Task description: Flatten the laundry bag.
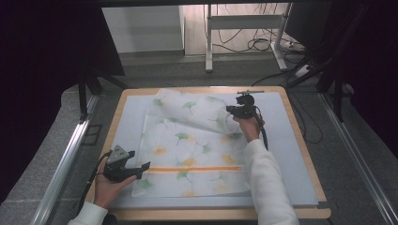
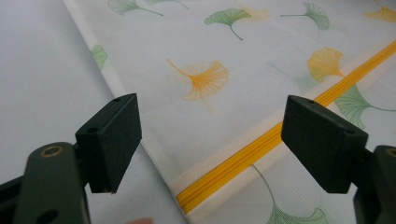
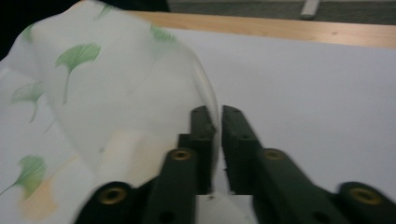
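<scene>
**A:** Why does the mesh bag (image 1: 190, 145) lie so near the middle of the white mat (image 1: 291, 154)?

**B:** My guess is that it needs bare mat on every side for folding. Its far edge, around twelve o'clock, is already lifted and curling back towards the middle.

**A:** What is lifting it?

**B:** The right gripper (image 1: 231, 108), out at about one o'clock. In the right gripper view the thin fabric runs between its jaws, which stand barely apart. Whether they truly pinch it or have let go, I cannot tell.

**A:** And the left gripper (image 1: 145, 166)?

**B:** It is released, with jaws wide. It waits at eight o'clock, by the end of the orange zipper (image 2: 261, 140), probably ready to pin that edge down.
</scene>
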`<state>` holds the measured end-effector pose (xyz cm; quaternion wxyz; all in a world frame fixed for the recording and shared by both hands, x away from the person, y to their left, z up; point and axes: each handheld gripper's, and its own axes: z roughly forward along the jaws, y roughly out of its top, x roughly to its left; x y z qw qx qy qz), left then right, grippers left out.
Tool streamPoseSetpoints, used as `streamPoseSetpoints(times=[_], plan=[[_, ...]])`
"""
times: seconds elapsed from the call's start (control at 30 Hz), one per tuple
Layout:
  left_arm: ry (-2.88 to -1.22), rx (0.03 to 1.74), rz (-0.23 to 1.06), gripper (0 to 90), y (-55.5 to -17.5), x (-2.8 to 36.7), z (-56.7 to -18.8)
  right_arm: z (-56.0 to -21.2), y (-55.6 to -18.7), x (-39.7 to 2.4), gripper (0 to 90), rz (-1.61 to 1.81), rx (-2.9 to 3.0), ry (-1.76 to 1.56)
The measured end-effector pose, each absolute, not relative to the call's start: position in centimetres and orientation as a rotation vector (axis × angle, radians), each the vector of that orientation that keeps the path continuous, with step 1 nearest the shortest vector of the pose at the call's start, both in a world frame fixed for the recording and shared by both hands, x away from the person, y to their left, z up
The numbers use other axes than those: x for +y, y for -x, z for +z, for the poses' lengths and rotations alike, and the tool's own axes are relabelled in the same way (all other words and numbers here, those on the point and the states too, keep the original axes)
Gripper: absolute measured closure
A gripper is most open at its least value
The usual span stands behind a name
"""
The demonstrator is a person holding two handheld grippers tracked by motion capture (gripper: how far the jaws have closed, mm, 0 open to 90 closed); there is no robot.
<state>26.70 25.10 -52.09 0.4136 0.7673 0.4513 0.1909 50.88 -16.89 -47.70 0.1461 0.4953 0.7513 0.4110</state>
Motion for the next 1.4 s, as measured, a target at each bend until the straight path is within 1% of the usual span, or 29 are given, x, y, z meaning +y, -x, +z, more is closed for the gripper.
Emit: streamPoseSetpoints(times=[0.03,0.13,0.23,0.4,0.5,0.6,0.67,0.8,0.87,1.07,1.3,1.37,1.4], plan=[[-1.927,1.134,0.481,20.0,-26.7,25.1,-52.1,-47.5,-51.0,-17.1,64.0,1.202,2.131,-1.447],[-1.927,1.132,0.482,19.9,-26.7,25.3,-52.1,-46.3,-50.9,-17.9,57.2,1.238,2.073,-1.454],[-1.924,1.135,0.479,20.0,-26.8,25.3,-52.1,-44.5,-50.0,-18.6,49.8,1.251,2.027,-1.422],[-1.925,1.133,0.481,20.0,-26.7,25.1,-52.1,-42.1,-47.7,-19.8,48.6,1.280,2.001,-1.353],[-1.933,1.131,0.481,19.9,-26.7,25.0,-52.1,-41.3,-45.9,-20.1,51.2,1.304,2.046,-1.281],[-1.937,1.132,0.481,19.9,-26.7,24.9,-52.2,-41.3,-44.4,-20.0,58.7,1.338,2.096,-1.217],[-1.939,1.132,0.482,19.9,-26.7,24.8,-52.2,-41.8,-43.6,-19.9,65.8,1.338,2.153,-1.181],[-1.940,1.132,0.483,19.9,-26.7,24.8,-52.2,-43.4,-42.7,-19.7,83.9,1.350,2.250,-1.167],[-1.940,1.133,0.482,19.9,-26.8,24.8,-52.3,-44.2,-42.3,-19.7,88.8,1.339,2.294,-1.166],[-1.942,1.127,0.478,20.0,-26.8,24.7,-52.2,-45.6,-39.9,-20.4,89.1,1.287,2.369,-1.135],[-1.949,1.118,0.480,19.9,-26.7,24.3,-52.2,-46.9,-35.3,-21.2,88.8,1.192,2.491,-1.073],[-1.950,1.114,0.481,19.9,-26.6,24.2,-52.1,-47.2,-34.3,-21.3,84.4,1.178,2.526,-1.057],[-1.956,1.111,0.484,19.9,-26.6,24.2,-52.1,-47.4,-33.7,-21.4,80.7,1.167,2.556,-1.035]])
